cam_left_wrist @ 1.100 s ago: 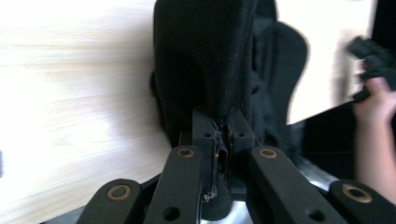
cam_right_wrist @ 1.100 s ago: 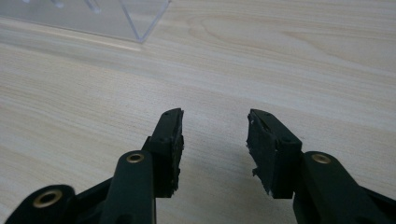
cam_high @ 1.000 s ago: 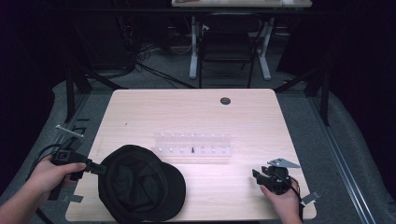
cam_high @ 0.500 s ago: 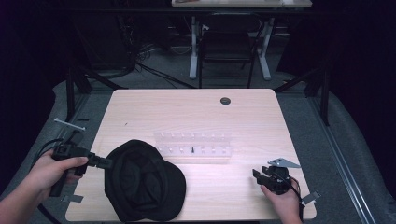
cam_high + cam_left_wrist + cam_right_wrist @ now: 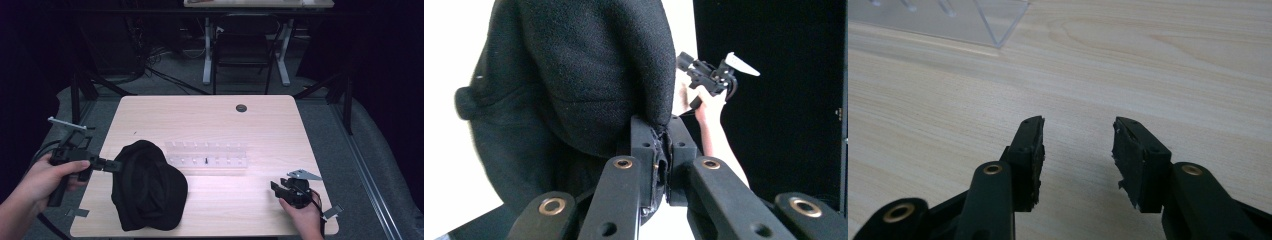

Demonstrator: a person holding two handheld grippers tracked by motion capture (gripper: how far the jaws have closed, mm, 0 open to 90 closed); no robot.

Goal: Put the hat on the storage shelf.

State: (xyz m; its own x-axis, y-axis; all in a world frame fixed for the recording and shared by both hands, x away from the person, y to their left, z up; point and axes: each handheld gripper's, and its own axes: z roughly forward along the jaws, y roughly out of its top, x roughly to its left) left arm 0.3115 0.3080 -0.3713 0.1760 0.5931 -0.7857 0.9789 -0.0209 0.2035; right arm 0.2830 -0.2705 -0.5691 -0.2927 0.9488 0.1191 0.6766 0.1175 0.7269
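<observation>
Cap [image 5: 150,192], black, at the bench's [image 5: 210,120] near left, partly lifted and tilted, its lower part on the wood. Gripped at its left edge by the left gripper [image 5: 112,165], jaws clamped tight on a fold of the fabric; in the left gripper view, cloth [image 5: 574,85] pinched between the two pads and bulging above them. Left hand [image 5: 47,177] off the bench's left edge, gripper level and pointing right toward the cap.

Clear rack [image 5: 206,155] just right of the cap, near mid-bench, lying along the bench; touching the cap or not, cannot tell. One small dark piece [image 5: 206,160] inside it.

Right gripper [image 5: 280,189] at the near right corner, held by the right hand [image 5: 302,217], well apart from the cap. Jaws wide, nothing between them; in the right gripper view, bare wood in the gap [image 5: 1078,145], and a corner of the rack [image 5: 993,22] farther off at upper left.

Small dark round spot [image 5: 241,107] on the bench's far side.
</observation>
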